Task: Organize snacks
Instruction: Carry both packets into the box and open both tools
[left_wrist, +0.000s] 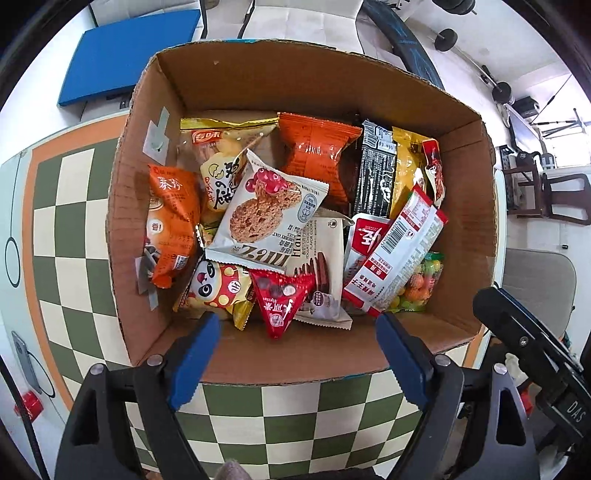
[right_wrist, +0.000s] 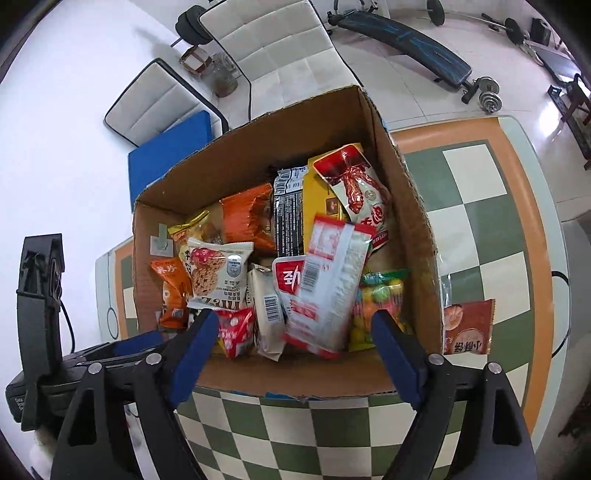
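Note:
A cardboard box (left_wrist: 469, 206) stands on a green checked table and holds several snack packets: an oat cookie packet (left_wrist: 266, 210), an orange packet (left_wrist: 317, 151), a red triangular packet (left_wrist: 280, 302), a long red and white packet (left_wrist: 402, 251). The box (right_wrist: 410, 206) also shows in the right wrist view. A brown snack packet (right_wrist: 467, 326) lies on the table outside the box's right wall. My left gripper (left_wrist: 299, 328) is open and empty above the box's near wall. My right gripper (right_wrist: 295, 325) is open and empty above the near wall too.
The checked table (left_wrist: 280, 417) has an orange border. A blue pad (left_wrist: 122, 55) and white chairs (right_wrist: 273, 40) stand behind the box. A weight bench (right_wrist: 406, 40) and dumbbells lie on the floor beyond. The right gripper's body (left_wrist: 535, 354) shows at right in the left wrist view.

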